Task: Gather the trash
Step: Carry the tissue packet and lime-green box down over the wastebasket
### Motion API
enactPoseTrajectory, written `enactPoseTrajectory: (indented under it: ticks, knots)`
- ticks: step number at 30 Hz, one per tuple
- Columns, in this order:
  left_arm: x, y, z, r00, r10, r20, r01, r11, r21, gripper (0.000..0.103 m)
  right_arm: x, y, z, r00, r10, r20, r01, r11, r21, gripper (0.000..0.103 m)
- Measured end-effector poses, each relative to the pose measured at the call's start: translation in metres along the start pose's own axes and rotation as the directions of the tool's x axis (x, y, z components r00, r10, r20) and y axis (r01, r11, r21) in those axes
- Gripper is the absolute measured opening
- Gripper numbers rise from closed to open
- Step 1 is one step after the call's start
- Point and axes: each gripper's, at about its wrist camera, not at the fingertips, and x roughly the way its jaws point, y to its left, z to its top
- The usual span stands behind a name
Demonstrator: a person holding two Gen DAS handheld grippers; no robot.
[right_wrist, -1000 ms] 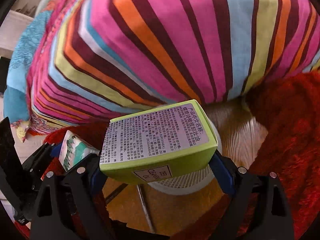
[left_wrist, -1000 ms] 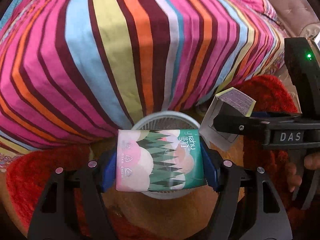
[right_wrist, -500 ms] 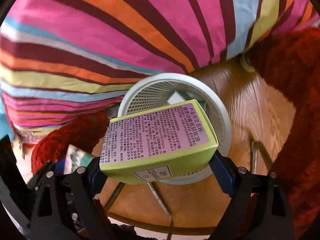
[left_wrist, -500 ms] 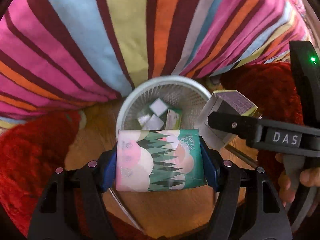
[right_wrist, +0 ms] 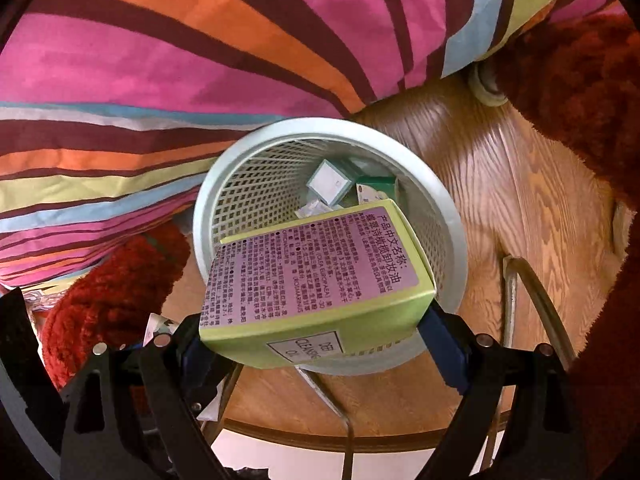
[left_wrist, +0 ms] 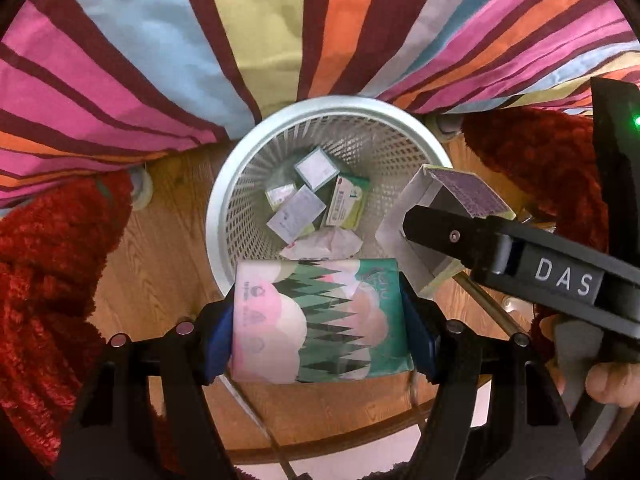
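My left gripper (left_wrist: 320, 320) is shut on a soft tissue pack (left_wrist: 320, 320) printed with green trees and pink clouds, held over the near rim of a white mesh wastebasket (left_wrist: 240, 184). My right gripper (right_wrist: 316, 320) is shut on a lime-green cleansing-oil box (right_wrist: 316, 280) with a purple label, held over the same basket (right_wrist: 448, 240). That box (left_wrist: 452, 204) and the right gripper also show at the right of the left wrist view. Several small boxes and a crumpled wrapper (left_wrist: 324, 240) lie in the basket.
The basket stands on a wooden floor (right_wrist: 520, 200) against a bed with a striped cover (left_wrist: 240, 32). A red shaggy rug (left_wrist: 48, 280) lies on both sides. Metal bars (right_wrist: 532, 296) and a curved wooden edge run along the bottom.
Both grippers have moved closer over the basket and tilted down, each still holding its item. The basket's inside and its contents now show in full.
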Motion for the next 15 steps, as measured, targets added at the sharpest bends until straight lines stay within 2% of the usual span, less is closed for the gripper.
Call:
enactPoseTrajectory:
  ticks: [15]
  knots:
    - [0.029, 0.000, 0.008, 0.997, 0.001, -0.078, -0.003, 1.000, -0.017, 0.069, 0.021, 0.003, 0.004, 0.997, -0.053, -0.048, 0.053, 0.999, -0.002, 0.085]
